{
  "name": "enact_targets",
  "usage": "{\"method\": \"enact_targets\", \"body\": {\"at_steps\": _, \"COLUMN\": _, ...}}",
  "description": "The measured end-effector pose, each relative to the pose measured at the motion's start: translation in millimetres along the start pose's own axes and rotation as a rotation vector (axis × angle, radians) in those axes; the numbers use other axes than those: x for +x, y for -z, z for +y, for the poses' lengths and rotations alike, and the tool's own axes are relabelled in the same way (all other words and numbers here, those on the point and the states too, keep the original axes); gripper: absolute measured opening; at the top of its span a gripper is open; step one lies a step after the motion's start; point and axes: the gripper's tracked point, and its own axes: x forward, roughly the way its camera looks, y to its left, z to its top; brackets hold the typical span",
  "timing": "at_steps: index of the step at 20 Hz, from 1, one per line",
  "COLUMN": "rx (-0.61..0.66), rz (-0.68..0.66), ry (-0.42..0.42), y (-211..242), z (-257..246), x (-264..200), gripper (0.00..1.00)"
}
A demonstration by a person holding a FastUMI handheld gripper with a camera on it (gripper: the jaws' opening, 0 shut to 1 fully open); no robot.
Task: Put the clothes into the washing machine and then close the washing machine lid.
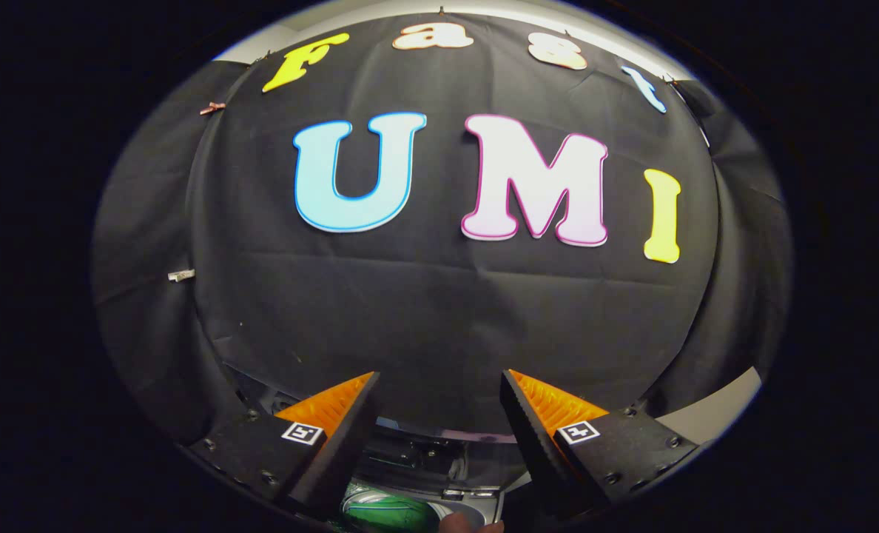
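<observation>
Your gripper hangs released and empty, facing the booth wall; the washing machine lies below, near its fingers.

Black cloth wall; a green item with pale streaks shows beneath the tool.
</observation>
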Motion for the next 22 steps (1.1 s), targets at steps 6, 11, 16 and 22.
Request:
{"method": "enact_targets", "body": {"at_steps": 6, "rx": 0.061, "rz": 0.081, "ry": 0.017, "y": 32, "z": 0, "x": 39, "gripper": 0.99}}
{"method": "enact_targets", "body": {"at_steps": 11, "rx": 0.143, "rz": 0.159, "ry": -0.022, "y": 46, "z": 6, "x": 16, "gripper": 1.00}}
{"method": "enact_targets", "body": {"at_steps": 16, "rx": 0.131, "rz": 0.116, "ry": -0.028, "y": 53, "z": 12, "x": -20, "gripper": 1.00}}
{"method": "enact_targets", "body": {"at_steps": 22, "rx": 0.124, "rz": 0.085, "ry": -0.049, "y": 69, "z": 18, "x": -55, "gripper": 1.00}}
